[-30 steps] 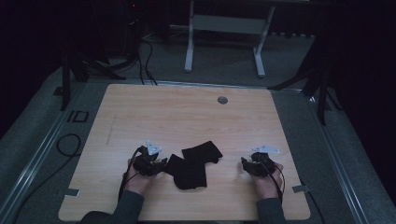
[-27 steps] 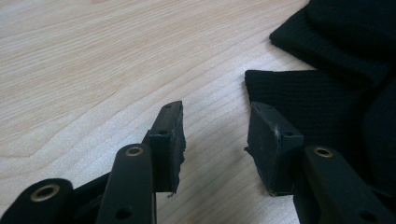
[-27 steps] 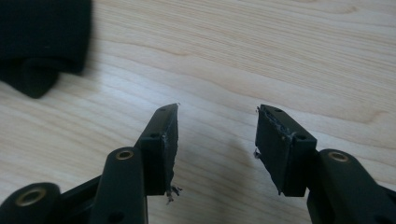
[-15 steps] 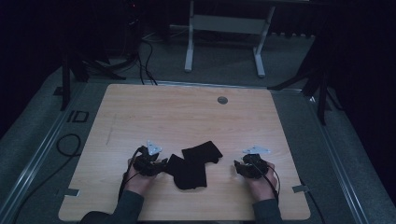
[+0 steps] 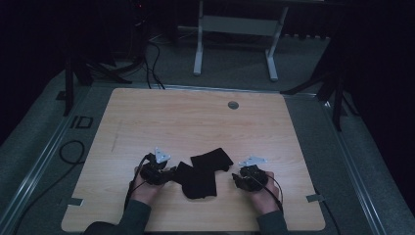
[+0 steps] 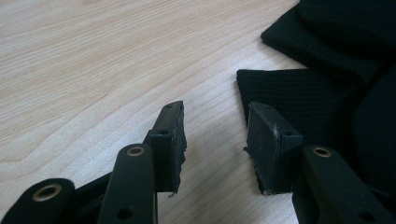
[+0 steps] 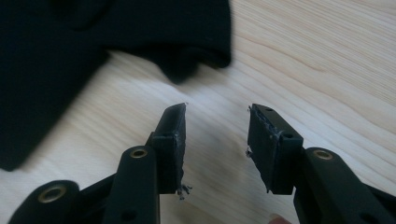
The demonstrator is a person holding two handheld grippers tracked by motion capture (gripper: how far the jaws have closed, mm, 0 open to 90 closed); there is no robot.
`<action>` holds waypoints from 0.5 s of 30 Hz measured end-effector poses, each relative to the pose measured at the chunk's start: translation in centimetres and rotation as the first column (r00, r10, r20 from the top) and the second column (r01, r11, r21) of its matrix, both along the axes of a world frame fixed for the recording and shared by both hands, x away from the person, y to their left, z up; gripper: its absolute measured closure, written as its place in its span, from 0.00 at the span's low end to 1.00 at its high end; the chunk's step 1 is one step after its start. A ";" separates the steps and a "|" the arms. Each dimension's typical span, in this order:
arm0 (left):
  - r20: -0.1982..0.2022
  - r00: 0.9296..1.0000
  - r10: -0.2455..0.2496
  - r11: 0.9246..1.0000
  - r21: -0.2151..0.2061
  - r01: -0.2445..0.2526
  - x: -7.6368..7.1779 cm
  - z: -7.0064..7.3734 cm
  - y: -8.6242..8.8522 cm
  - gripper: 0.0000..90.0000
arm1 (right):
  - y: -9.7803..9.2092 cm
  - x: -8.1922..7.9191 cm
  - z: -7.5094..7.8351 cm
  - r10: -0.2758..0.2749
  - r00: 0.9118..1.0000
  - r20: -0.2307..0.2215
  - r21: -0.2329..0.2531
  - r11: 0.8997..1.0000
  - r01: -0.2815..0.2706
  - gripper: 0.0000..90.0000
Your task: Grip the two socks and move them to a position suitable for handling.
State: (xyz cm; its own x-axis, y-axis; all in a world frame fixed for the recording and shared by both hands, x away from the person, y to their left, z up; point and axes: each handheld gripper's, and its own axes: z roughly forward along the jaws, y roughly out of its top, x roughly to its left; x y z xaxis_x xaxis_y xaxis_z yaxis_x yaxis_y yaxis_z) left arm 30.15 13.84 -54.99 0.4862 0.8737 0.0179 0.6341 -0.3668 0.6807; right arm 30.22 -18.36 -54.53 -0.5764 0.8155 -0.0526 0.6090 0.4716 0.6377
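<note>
**Black cloth between your two open grippers**

Black fabric [image 5: 203, 172] lies crumpled on the wooden table [image 5: 195, 117], close to the near edge and about midway along it. Your left hand [image 5: 144, 188] rests on the table with the left gripper [image 5: 171, 175] pointing toward the cloth; its jaws stand apart, one pad just over the cloth's corner [image 6: 280, 93]. Your right hand [image 5: 264, 193] lies flat near the same edge, and the right gripper [image 5: 236, 179] faces the cloth's other side, jaws spread over bare wood, just short of the fabric [image 7: 93, 42]. Both forearms enter from the near edge.
</note>
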 end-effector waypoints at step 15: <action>-0.002 0.999 -0.034 0.999 -0.007 0.034 -0.1 0.0 -0.2 0.68 | 3.6 -1.9 1.2 0.146 0.989 0.000 0.057 0.988 -0.146 0.65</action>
State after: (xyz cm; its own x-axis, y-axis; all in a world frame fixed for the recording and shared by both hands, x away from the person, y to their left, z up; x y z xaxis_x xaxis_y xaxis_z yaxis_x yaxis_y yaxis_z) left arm 30.09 13.66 -55.00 0.5157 0.8567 0.0109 0.6228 -0.3836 0.6819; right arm 28.37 -14.79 -53.33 -0.6895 0.7243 -0.0058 0.5391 0.5185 0.6637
